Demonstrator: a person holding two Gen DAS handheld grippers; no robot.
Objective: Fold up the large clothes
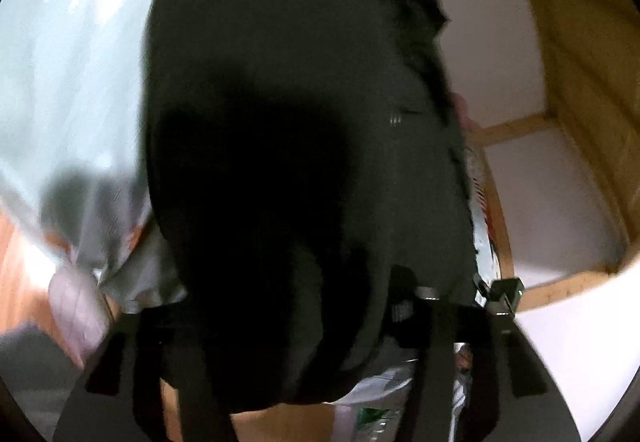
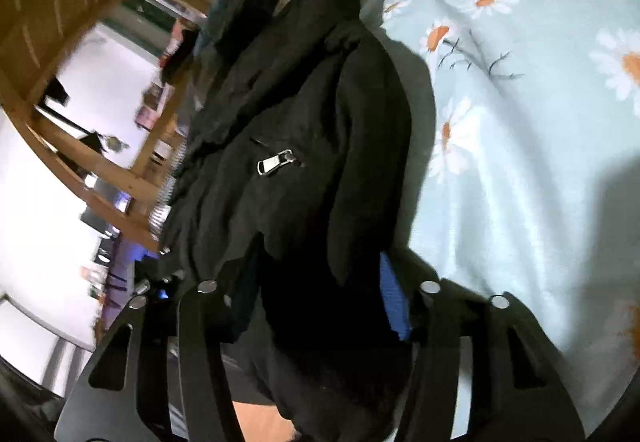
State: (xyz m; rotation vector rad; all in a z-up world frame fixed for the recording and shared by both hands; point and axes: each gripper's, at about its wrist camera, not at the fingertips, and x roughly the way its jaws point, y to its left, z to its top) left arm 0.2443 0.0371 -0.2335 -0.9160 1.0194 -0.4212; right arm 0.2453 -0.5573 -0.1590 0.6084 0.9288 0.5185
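Black jacket (image 2: 296, 145) bunched in both the left gripper (image 1: 320, 306) and right gripper (image 2: 316, 294), each clamped on fabric. Daisy-print bedsheet (image 2: 520, 121) at right of frame, wooden shelf (image 2: 100, 161) at left.

No text, label, brand or number can be read in either wrist view.

1 black garment (image 2: 304, 145) with 1 silver zipper pull (image 2: 275, 163); 1 daisy-print bedsheet (image 2: 532, 145); 2 tongs, the left (image 1: 316, 306) and the right (image 2: 320, 306), 1 per view.
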